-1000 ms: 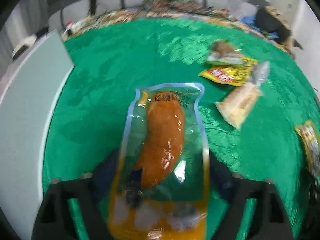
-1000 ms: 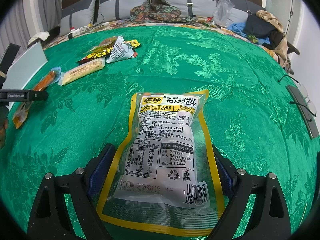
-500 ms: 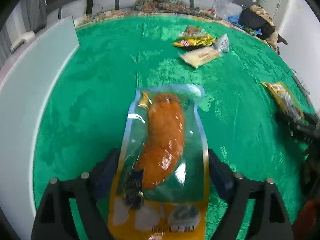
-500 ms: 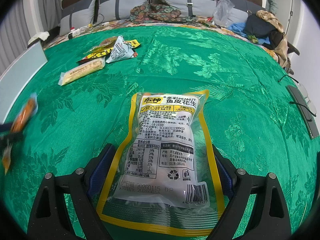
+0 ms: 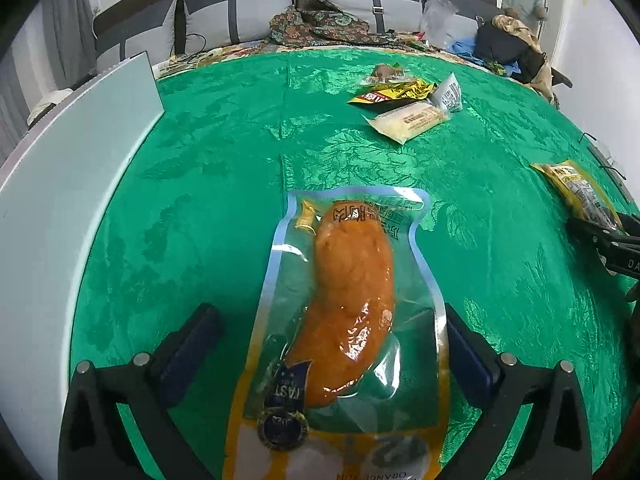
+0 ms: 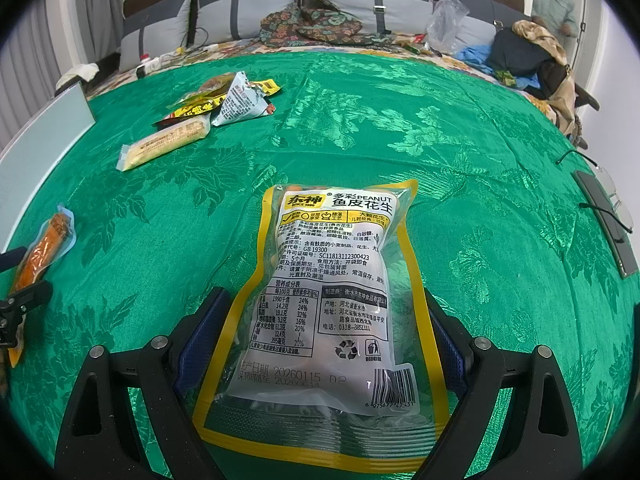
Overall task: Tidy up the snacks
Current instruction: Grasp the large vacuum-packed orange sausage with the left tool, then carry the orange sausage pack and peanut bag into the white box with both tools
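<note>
My left gripper (image 5: pixel 332 344) has spread around the sausage pouch (image 5: pixel 344 320), my right gripper (image 6: pixel 324 332) pinches the peanut bag (image 6: pixel 332 280); next, the far snack pile (image 6: pixel 208 116).

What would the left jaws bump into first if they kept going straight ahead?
Beyond the sausage pack the left gripper carries, bare green cloth looks free up to the far patterned bedding; the snack pile sits right of that line. Depth is uncertain.

Both wrist cameras are looking low and close across the green cloth (image 5: pixel 240 152) toward the sofa cushions (image 6: pixel 248 8), sharing the far snack pile (image 5: pixel 408 104) between them
</note>
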A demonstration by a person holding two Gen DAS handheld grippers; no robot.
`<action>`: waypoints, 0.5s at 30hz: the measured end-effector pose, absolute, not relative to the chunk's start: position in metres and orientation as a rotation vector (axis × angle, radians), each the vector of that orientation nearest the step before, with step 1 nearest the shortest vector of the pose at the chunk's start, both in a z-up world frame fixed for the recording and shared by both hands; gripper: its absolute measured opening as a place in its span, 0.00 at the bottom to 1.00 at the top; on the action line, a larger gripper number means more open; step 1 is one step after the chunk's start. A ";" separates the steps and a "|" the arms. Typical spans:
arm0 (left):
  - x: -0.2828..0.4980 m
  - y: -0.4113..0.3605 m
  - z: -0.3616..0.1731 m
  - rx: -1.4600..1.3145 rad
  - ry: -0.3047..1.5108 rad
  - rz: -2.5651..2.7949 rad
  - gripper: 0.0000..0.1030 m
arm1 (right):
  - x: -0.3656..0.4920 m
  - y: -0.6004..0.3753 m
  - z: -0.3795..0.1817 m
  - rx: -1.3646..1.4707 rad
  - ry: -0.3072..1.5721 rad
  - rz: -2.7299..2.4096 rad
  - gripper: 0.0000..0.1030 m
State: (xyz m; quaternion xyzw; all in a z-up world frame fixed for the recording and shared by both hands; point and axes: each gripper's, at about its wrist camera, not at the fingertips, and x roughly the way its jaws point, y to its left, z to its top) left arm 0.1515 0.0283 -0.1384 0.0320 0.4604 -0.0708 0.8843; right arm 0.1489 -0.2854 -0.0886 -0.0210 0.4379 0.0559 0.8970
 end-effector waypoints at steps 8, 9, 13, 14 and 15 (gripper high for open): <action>0.151 0.028 -0.139 0.066 0.951 -0.146 1.00 | 0.149 -0.285 -0.089 -0.043 0.907 0.116 0.90; 0.151 0.028 -0.139 0.066 0.951 -0.146 1.00 | 0.149 -0.285 -0.089 -0.043 0.907 0.116 0.90; 0.151 0.028 -0.139 0.066 0.951 -0.146 1.00 | 0.149 -0.285 -0.089 -0.043 0.907 0.116 0.90; 0.151 0.028 -0.139 0.066 0.951 -0.146 1.00 | 0.149 -0.285 -0.089 -0.043 0.907 0.116 0.90; 0.151 0.028 -0.139 0.066 0.951 -0.146 1.00 | 0.149 -0.285 -0.089 -0.043 0.907 0.116 0.90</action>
